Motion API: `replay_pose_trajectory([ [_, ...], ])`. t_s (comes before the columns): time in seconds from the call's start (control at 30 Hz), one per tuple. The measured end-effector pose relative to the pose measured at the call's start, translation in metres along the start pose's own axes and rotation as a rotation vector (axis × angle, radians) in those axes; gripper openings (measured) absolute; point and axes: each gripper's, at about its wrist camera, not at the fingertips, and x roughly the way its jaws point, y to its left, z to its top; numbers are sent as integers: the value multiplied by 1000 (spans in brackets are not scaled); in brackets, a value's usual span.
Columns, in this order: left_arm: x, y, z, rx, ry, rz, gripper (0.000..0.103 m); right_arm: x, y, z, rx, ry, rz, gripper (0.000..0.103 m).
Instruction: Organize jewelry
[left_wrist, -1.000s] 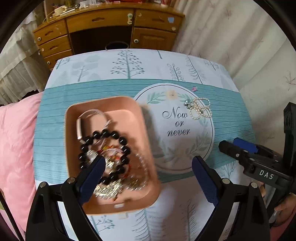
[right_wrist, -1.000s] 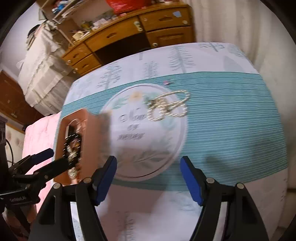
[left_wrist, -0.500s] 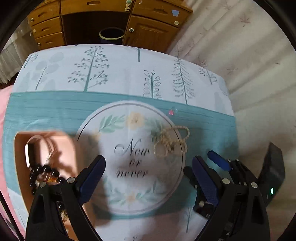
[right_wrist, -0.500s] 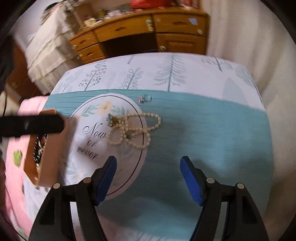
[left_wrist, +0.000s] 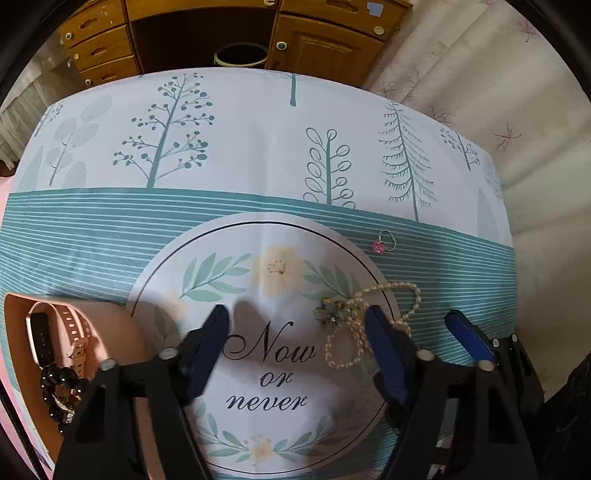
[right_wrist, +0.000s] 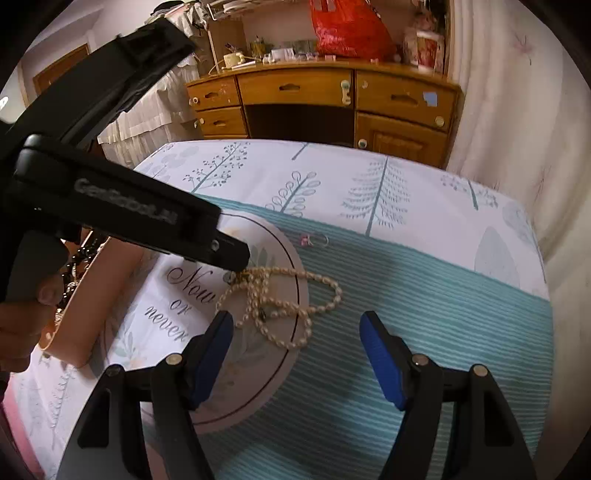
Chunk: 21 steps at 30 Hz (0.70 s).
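Just now the left gripper is being closed beside the pearl necklace, seemingly untouched; the right gripper is held open, empty, near it.

Printed tablecloth, pearl necklace (tangled), ring, pink tray

On my table the tray sits at the left edge, a watch and bead bracelet in it. The pearl necklace lies right of centre, the ring just behind it (well apart from the tray). A desk stands beyond the table.
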Motion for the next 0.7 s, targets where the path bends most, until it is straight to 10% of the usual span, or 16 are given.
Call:
replay_pose_trajectory([
  [0.33,10,-14,-6,33,-4,-72,43,13,14,-2,-30,-29,-68,71],
  [0.7,12,-9,-7,8,-18,-105,18,21,14,-1,-8,-37,-63,47],
])
